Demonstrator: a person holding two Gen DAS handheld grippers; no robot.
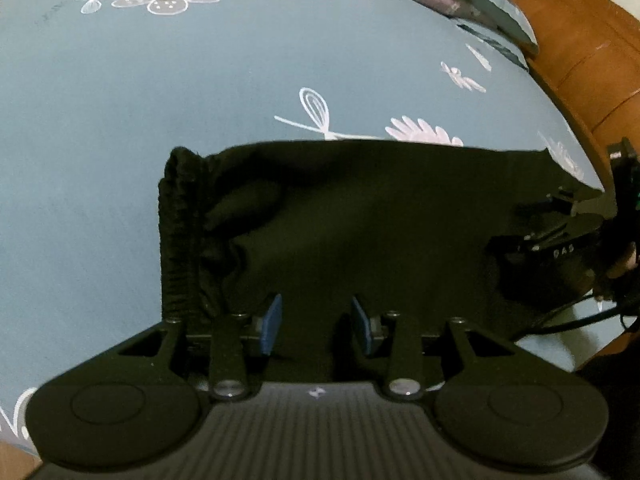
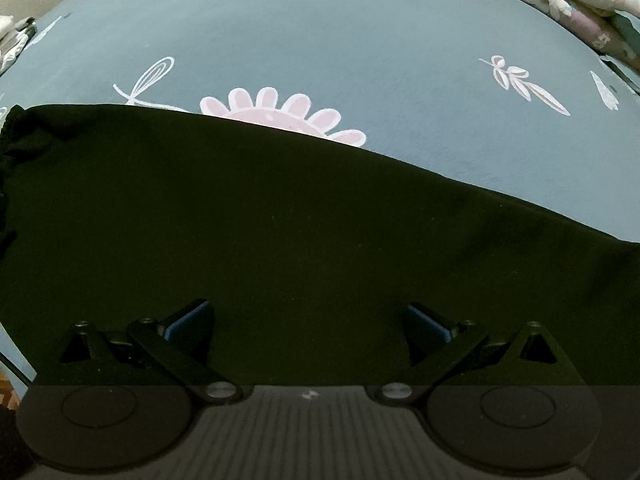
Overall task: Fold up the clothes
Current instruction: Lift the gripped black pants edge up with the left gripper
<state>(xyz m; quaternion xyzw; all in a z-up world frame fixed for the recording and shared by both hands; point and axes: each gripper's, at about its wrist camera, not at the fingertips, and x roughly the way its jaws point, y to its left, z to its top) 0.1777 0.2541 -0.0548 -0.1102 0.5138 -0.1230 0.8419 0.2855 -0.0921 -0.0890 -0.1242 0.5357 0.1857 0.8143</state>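
A black garment (image 1: 360,216) is lying flat on a blue bedsheet (image 1: 100,140) printed with white and pink flowers, and its gathered elastic waistband (image 1: 180,232) is sitting at the far left end of the cloth, running front to back. Just to the right of that band, the left gripper (image 1: 316,320) is hovering low over the near part of the fabric with its two blue-padded fingers (image 1: 272,322) standing a moderate gap apart; nothing is sitting between them, and whether their tips are touching the cloth cannot be told. Farther right in the left wrist view, the right gripper (image 1: 560,240) is showing as a dark body over the garment's right end, with part of a hand (image 1: 624,260) behind it. In the right wrist view the right gripper (image 2: 310,324) is spreading its fingers (image 2: 190,320) wide, wider than the left one's, with only smooth black fabric (image 2: 300,220) lying below and between them, and it is gripping nothing. Beyond the garment's far edge a large pink flower (image 2: 280,114) on the sheet is peeking out, and at the far right folded bedding (image 2: 580,0) in purple and pale tones is lying piled at the edge of the bed.
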